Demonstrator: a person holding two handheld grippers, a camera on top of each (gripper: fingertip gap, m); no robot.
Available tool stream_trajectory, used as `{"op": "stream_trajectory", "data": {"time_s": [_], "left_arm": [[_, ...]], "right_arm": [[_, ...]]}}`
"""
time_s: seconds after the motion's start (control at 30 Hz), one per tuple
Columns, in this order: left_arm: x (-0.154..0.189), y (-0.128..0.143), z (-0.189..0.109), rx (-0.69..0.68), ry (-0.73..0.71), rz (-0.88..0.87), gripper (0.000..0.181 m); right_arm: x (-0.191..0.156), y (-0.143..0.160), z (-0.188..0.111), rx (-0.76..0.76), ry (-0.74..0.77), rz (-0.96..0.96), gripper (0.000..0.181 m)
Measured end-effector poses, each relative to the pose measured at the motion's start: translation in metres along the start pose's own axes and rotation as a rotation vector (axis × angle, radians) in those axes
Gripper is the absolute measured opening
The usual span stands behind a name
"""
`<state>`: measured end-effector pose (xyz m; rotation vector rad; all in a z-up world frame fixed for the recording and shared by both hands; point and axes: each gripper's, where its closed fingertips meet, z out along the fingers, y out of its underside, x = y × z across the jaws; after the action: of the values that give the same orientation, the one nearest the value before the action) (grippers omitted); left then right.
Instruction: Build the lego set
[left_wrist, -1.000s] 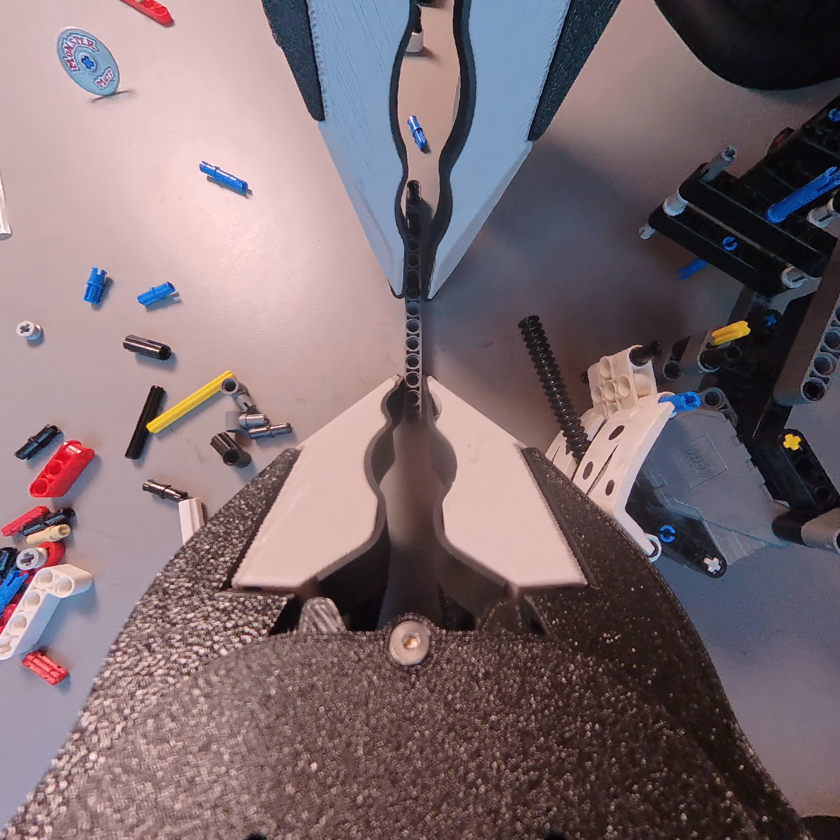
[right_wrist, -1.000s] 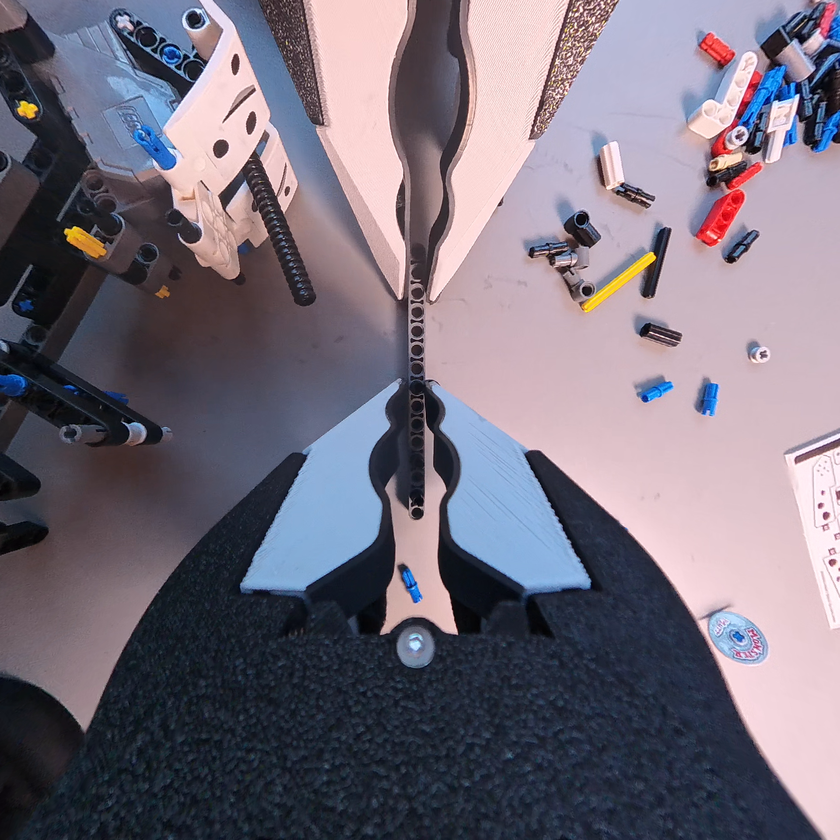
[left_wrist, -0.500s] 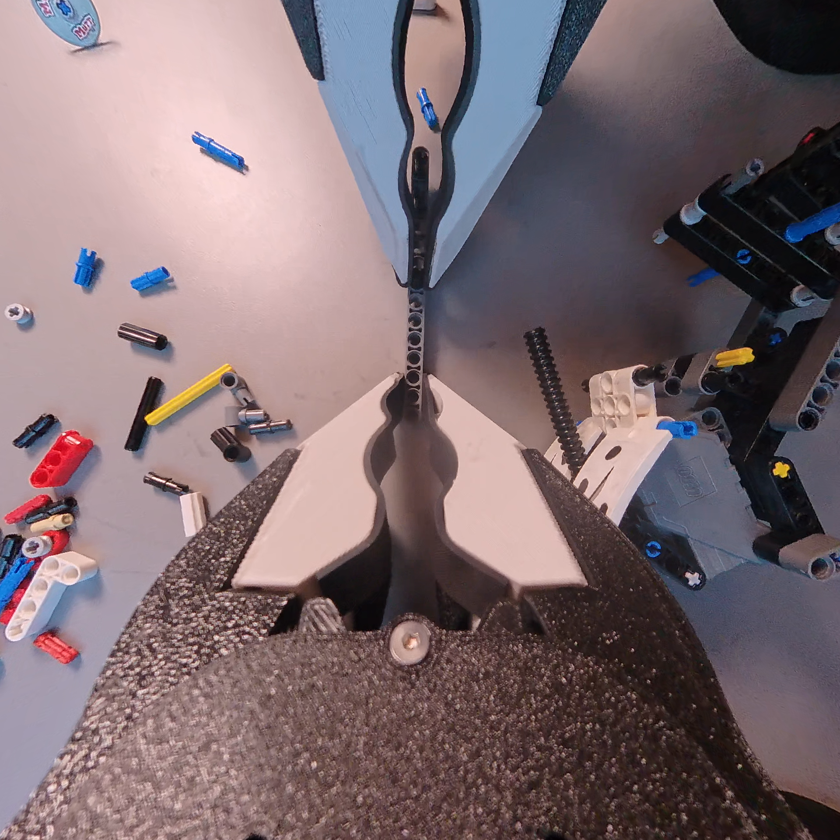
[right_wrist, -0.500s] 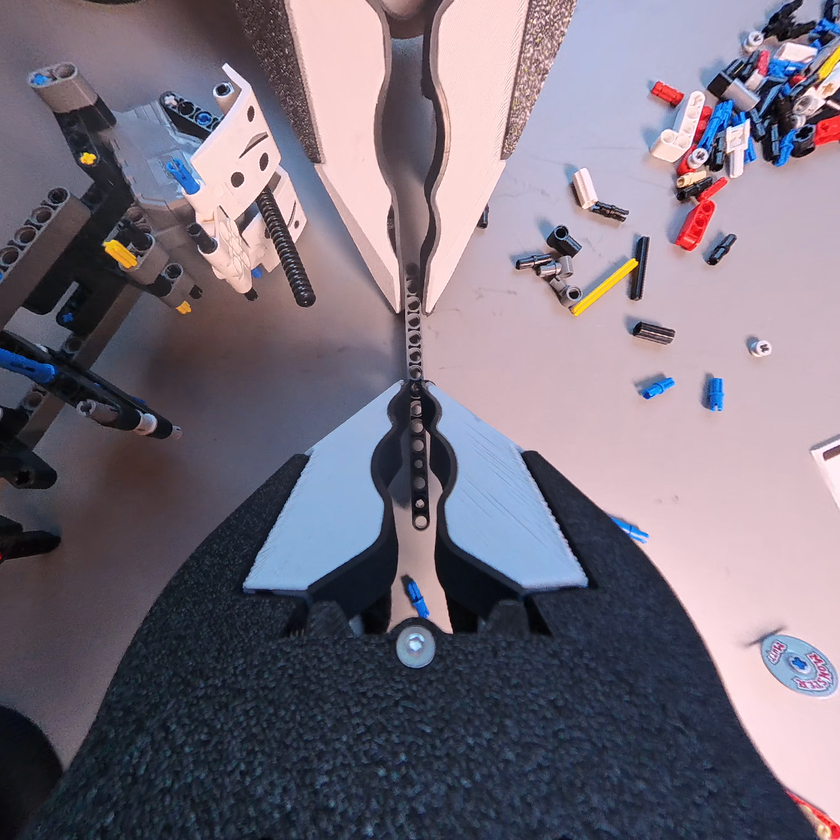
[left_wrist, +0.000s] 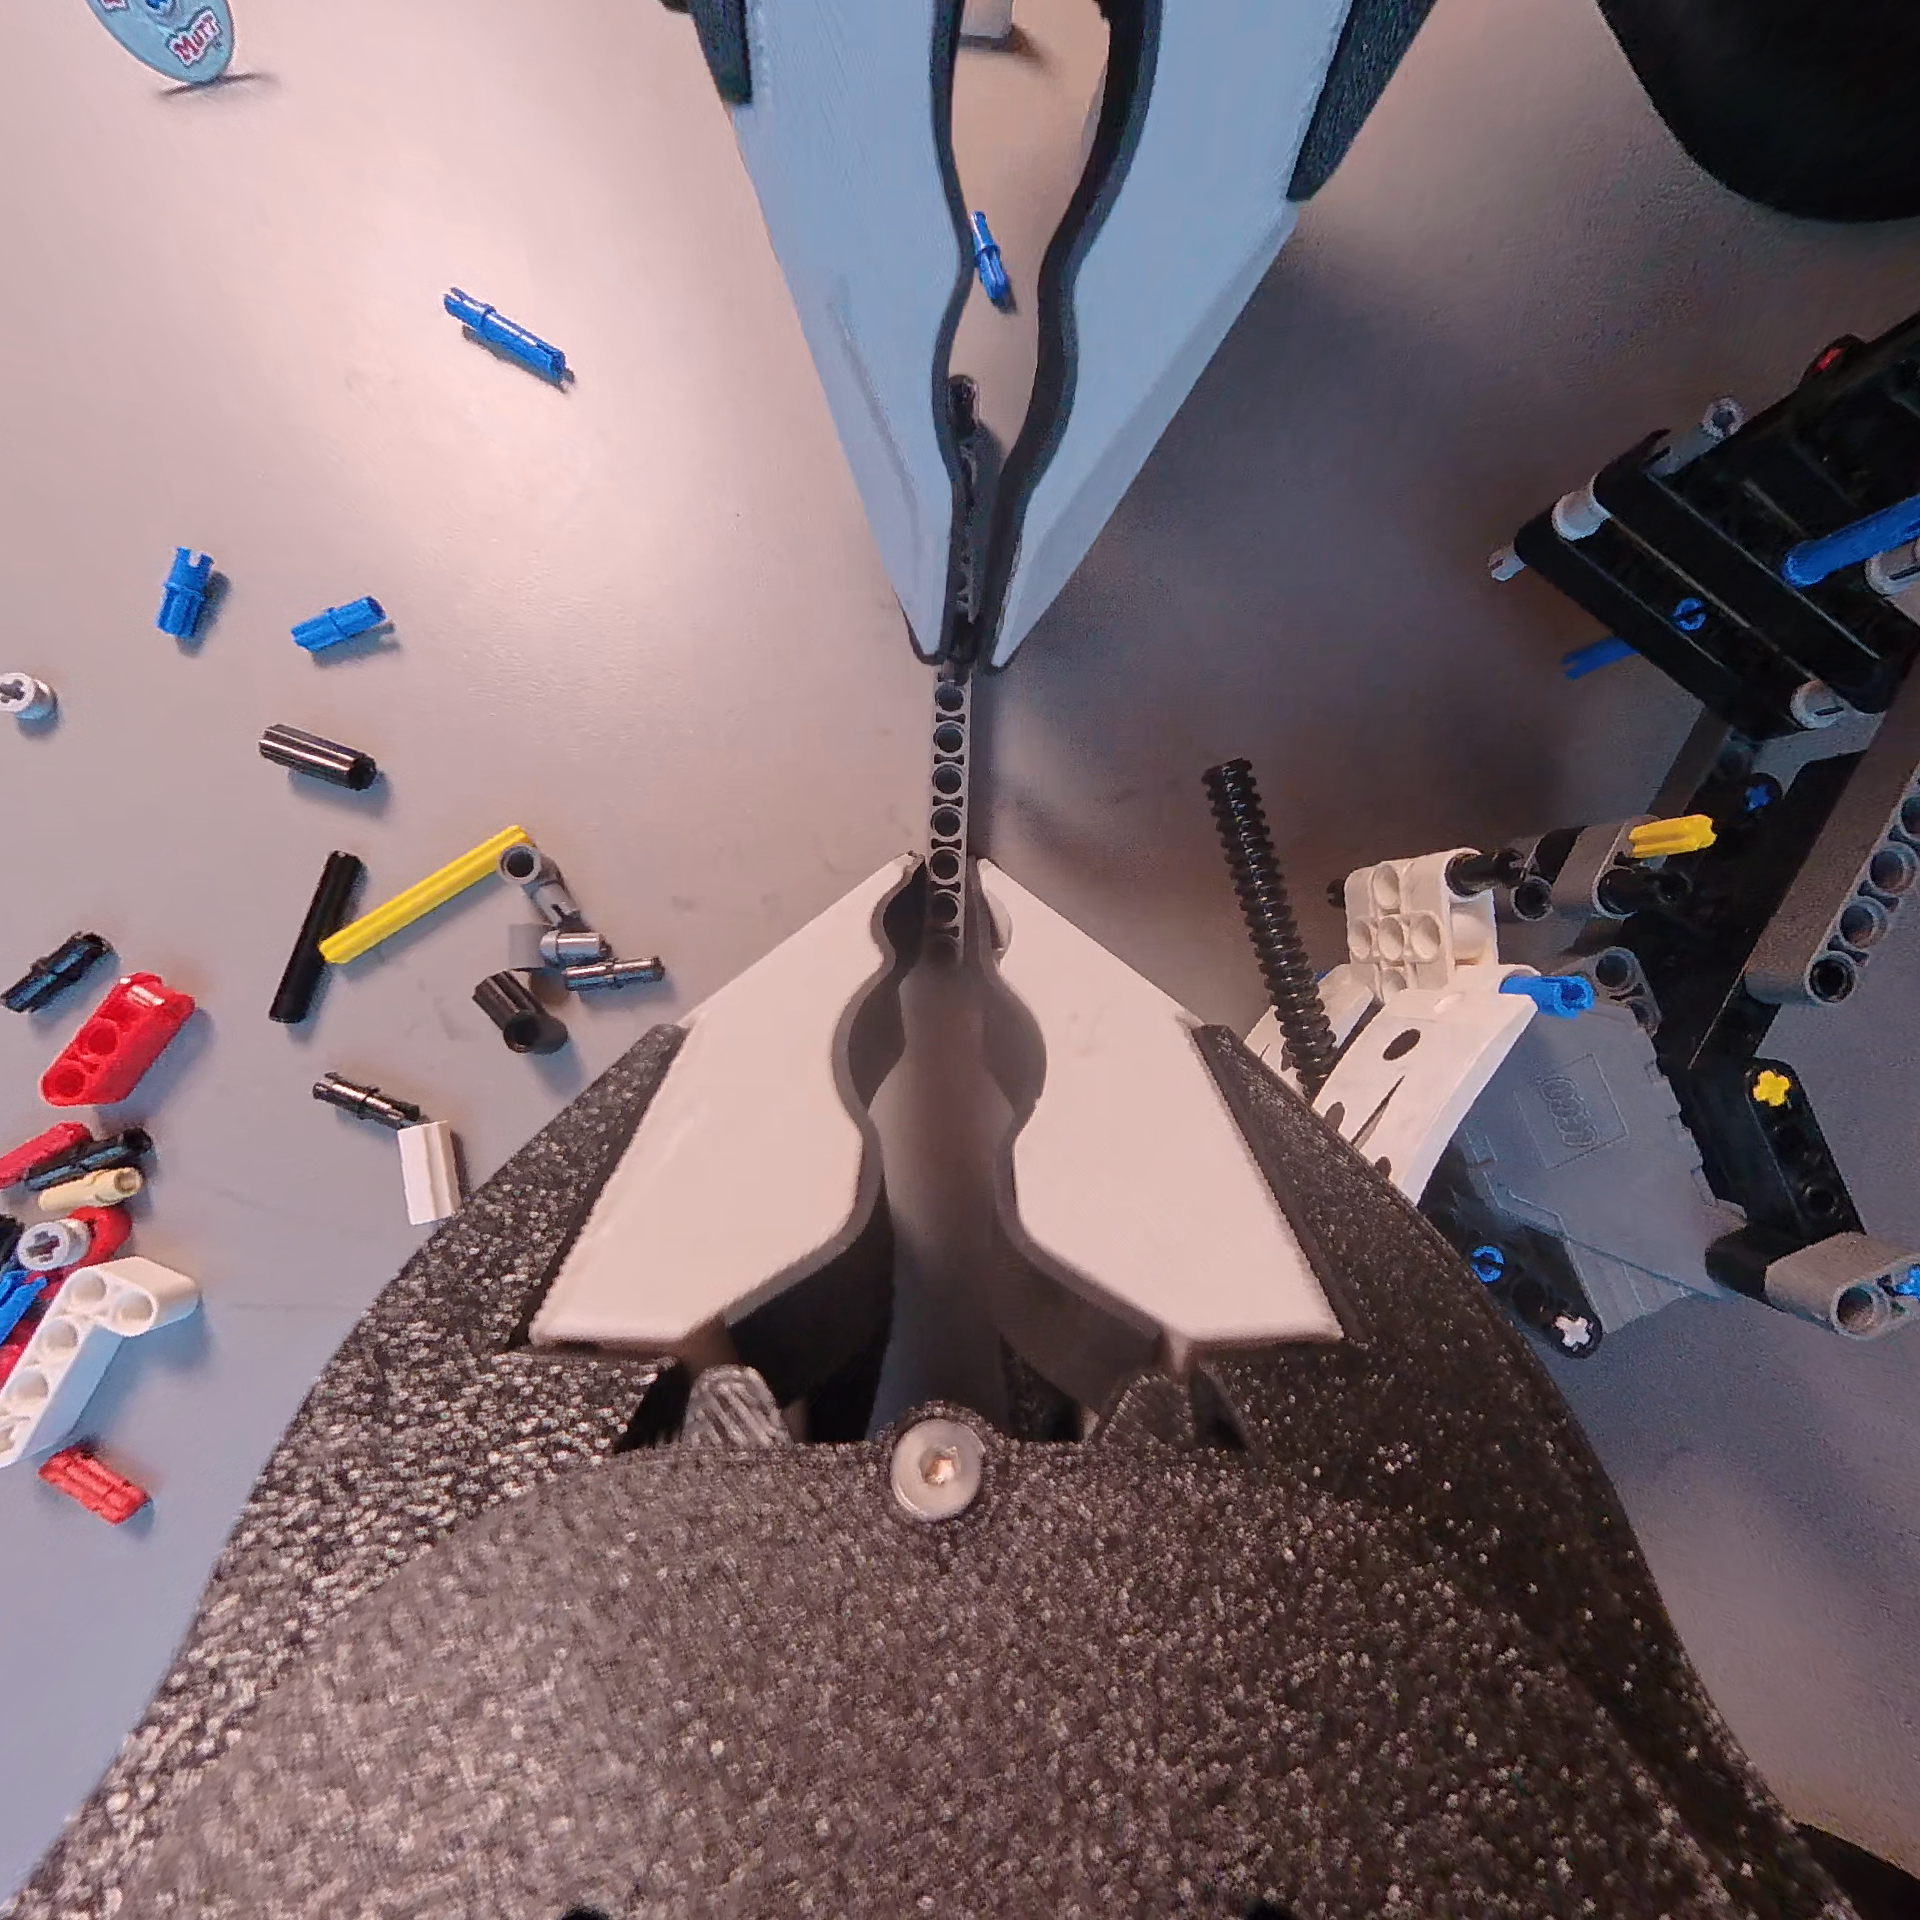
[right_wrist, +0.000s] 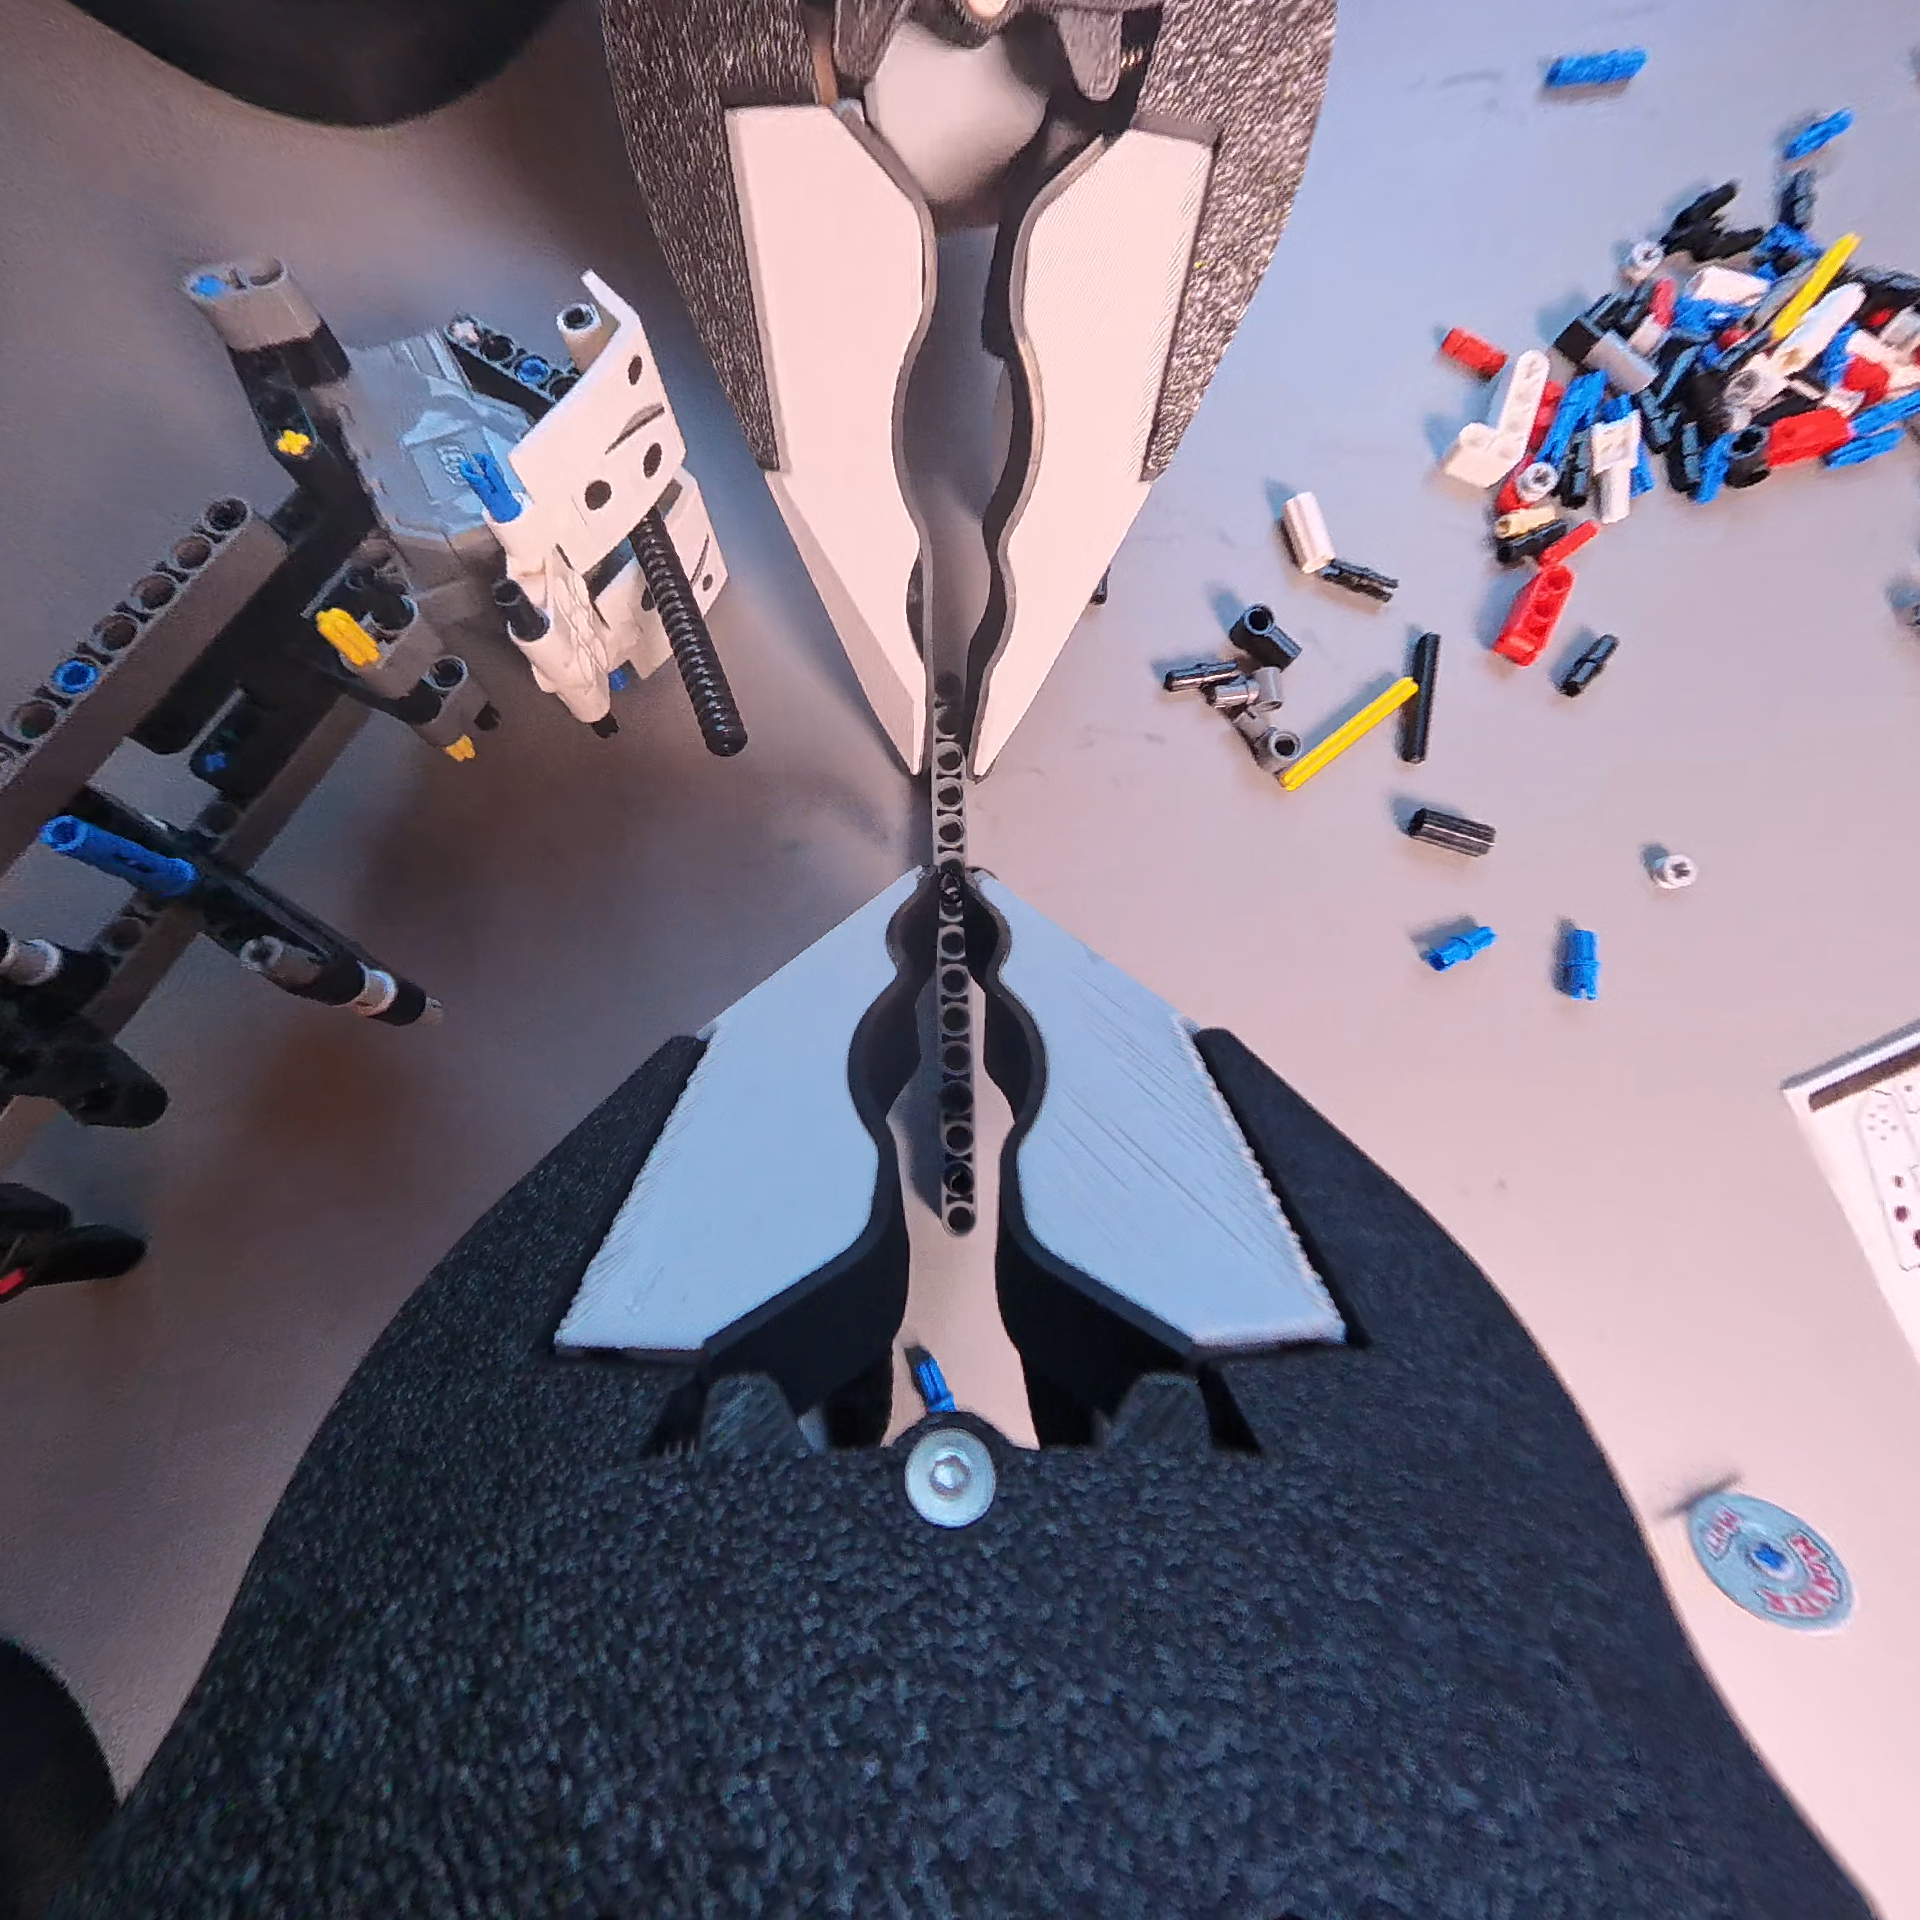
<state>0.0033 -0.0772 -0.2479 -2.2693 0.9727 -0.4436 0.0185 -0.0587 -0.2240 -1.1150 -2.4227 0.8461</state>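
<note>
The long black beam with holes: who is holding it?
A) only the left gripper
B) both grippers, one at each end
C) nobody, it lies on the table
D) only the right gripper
B: the long black beam spans the gap between them, with the left gripper shut on its near end in the left wrist view and the right gripper shut on the other end.

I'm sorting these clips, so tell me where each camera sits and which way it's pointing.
Left wrist view: on the left gripper, looking along its fingers at the grey table; its tips pinch the black holed beam.
Right wrist view: on the right gripper, facing the opposite way; more beam length lies between its fingers.
Shared: the beam, both grippers tip to tip, the partly built model.
</note>
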Motion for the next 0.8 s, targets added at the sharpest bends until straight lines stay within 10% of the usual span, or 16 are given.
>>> {"op": "stream_trajectory", "data": {"time_s": [0.8], "left_arm": [[0.0, 0.0, 0.0, 0.015, 0.009, -0.022, 0.007]], "right_arm": [[-0.001, 0.012, 0.01, -0.145, -0.132, -0.044, 0.003]]}}
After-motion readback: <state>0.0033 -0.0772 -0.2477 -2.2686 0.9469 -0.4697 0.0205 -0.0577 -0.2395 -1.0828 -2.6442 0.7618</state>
